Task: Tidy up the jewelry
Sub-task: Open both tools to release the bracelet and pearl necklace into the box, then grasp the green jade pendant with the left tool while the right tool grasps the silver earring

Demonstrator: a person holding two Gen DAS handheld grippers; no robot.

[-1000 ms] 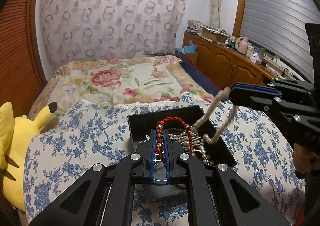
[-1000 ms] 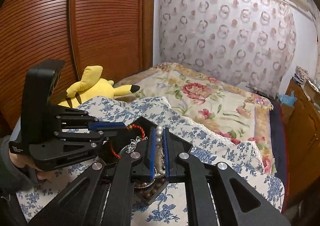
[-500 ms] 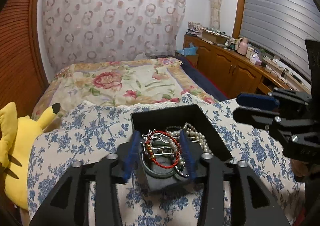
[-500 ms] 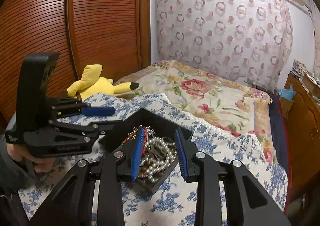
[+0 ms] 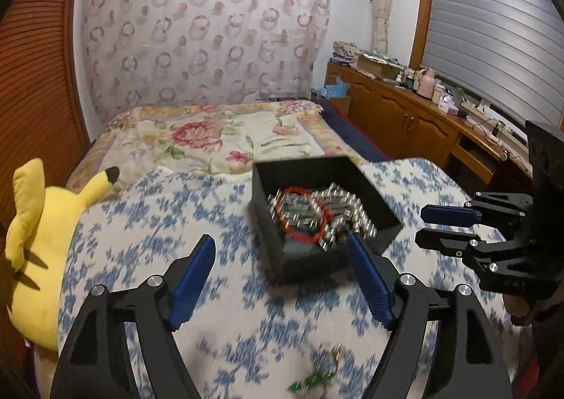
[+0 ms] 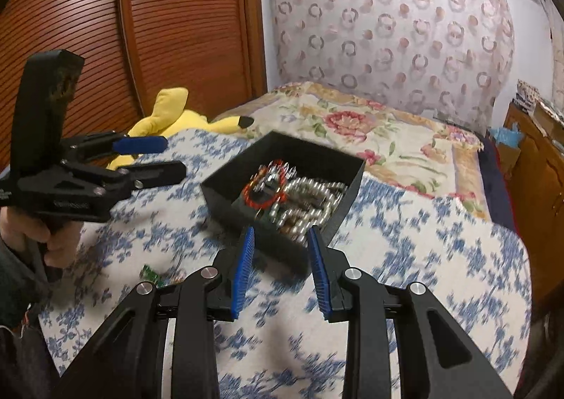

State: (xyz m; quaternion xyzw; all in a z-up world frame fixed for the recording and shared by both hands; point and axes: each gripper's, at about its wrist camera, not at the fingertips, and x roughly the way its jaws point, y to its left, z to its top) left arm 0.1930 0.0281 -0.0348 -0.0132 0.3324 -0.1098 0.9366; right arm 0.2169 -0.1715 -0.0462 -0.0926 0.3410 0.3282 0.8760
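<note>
A black open box (image 5: 370, 194) (image 6: 338, 215) stands on a blue-flowered cloth. In it lie a red cord bracelet (image 5: 303, 213) (image 6: 255, 192), a pearl necklace (image 5: 352, 213) (image 6: 310, 194) and silver pieces. My left gripper (image 5: 282, 258) is open and empty, just short of the box; it also shows at the left of the right wrist view (image 6: 158, 159). My right gripper (image 6: 282, 240) is open and empty, near the box's front corner; it shows at the right of the left wrist view (image 5: 440, 228). A small green and gold piece (image 5: 317, 378) (image 6: 151, 273) lies on the cloth in front of the box.
A yellow plush toy (image 5: 38, 240) (image 6: 172, 120) lies at the cloth's left edge. A floral bedspread (image 5: 211, 138) lies behind the box. Wooden cabinets (image 5: 405, 124) with clutter run along the right wall. A wooden slatted door (image 6: 158, 28) stands to the left.
Both grippers opened and let the red bracelet and the pearl necklace drop into the box. Both have pulled back from the box, and the left jaws have opened wider.
</note>
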